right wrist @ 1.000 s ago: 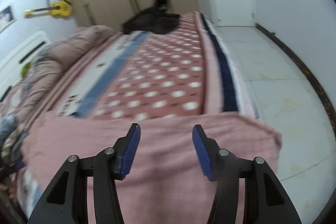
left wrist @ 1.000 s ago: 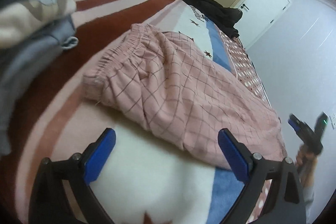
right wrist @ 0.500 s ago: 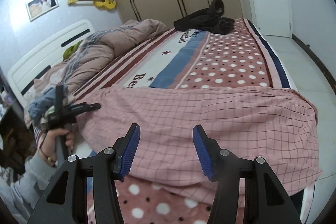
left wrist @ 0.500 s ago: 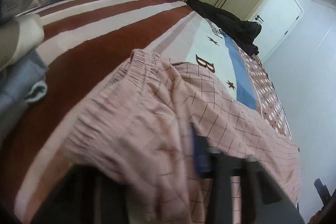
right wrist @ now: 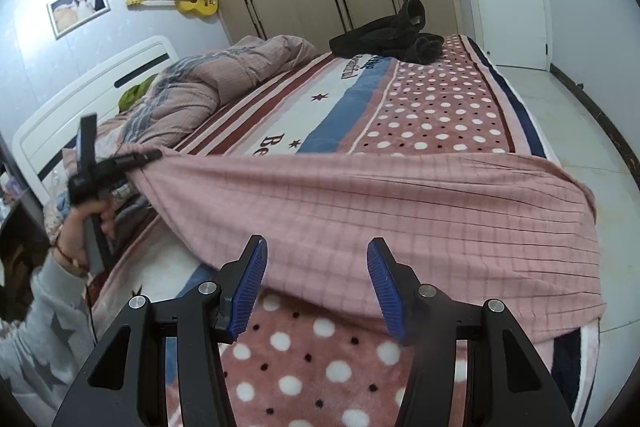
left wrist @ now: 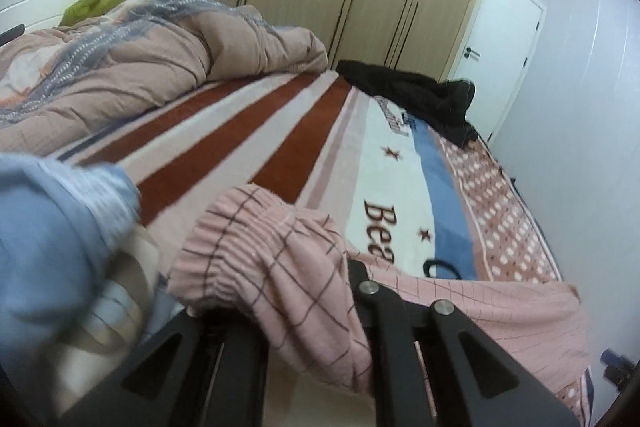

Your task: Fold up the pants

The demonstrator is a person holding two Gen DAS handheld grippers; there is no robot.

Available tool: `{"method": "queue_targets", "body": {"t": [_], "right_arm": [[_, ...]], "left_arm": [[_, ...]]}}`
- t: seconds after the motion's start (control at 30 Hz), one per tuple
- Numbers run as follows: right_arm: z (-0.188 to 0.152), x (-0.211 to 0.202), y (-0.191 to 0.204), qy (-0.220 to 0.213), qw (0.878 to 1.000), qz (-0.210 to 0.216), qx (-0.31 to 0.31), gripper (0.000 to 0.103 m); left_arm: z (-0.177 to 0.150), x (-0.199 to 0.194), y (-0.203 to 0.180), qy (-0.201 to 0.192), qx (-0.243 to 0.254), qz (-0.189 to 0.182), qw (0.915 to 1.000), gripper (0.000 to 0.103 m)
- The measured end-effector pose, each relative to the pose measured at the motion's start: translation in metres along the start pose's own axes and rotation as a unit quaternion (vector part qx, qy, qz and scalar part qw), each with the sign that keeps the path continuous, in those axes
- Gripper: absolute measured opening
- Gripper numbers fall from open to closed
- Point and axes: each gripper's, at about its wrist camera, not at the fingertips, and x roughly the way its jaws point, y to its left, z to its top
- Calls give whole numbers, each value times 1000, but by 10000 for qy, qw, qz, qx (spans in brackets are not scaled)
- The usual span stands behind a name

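Pink checked pants [left wrist: 280,267] fill the lower middle of the left wrist view, their gathered elastic waistband bunched over the left hand-held gripper [left wrist: 320,307], whose jaws have just been closing and now clamp the fabric between them; the pads themselves are hidden under the cloth. From there the pants stretch away to the right across the bed [left wrist: 248,131], which wears a striped and dotted blanket. A blurred blue garment [left wrist: 48,227] sits close at the left, a rumpled quilt [left wrist: 140,67] lies beyond, and a black garment [left wrist: 420,95] rests at the far end.

From the right wrist view, the pants [right wrist: 400,211] lie spread across the bed [right wrist: 420,107], one end lifted at the left by the left hand-held gripper [right wrist: 148,157], held in a hand [right wrist: 86,219] with a grey sleeve. The right hand-held gripper [right wrist: 316,287] hovers just before the near edge of the pants, its blue pads [right wrist: 250,287] apart and gripping nothing. A yellow guitar [right wrist: 188,1] hangs on the wall.
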Motion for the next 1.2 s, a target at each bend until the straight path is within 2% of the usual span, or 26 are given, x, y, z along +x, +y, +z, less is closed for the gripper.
{"method": "queue_targets", "body": {"t": [0.1,0.17,0.43,0.57,0.63,0.7,0.8,0.87,1.03,1.13,1.2], "right_arm": [[-2,-5,2,0,10000,31,56,48],[-3,-9,5,-2,10000,67,69,48],[-8,-18,10,-33,9999,147,59,48],[-8,-19,11,-58,9998,166,43,48],[-10,-20,11,-72,9997,201,74,48],[-10,-19,9,-90,9997,221,82,48],[-12,-20,7,-120,9996,242,113,48],[-14,-21,4,-146,9994,257,162,48],[-16,-32,-4,-223,9992,231,222,48],[-20,-45,-13,-288,9990,177,280,48],[-21,-52,-19,-329,9989,124,313,48]], "left_arm": [[13,-14,5,-167,65,130,9998,7],[24,-17,15,-181,-65,208,9996,7],[64,-46,66,-455,-328,976,9936,6],[81,-62,69,-662,-244,1272,9894,6],[88,-68,60,-732,-82,1281,9890,6],[92,-73,39,-778,254,1208,9893,6],[91,-84,-6,-870,782,764,9902,6],[84,-90,-44,-919,1183,442,9877,6],[48,-86,-144,-774,2214,-314,9716,6],[10,-63,-194,-318,2560,-878,9622,6],[-23,-45,-226,-19,2915,-1078,9505,6]]}}
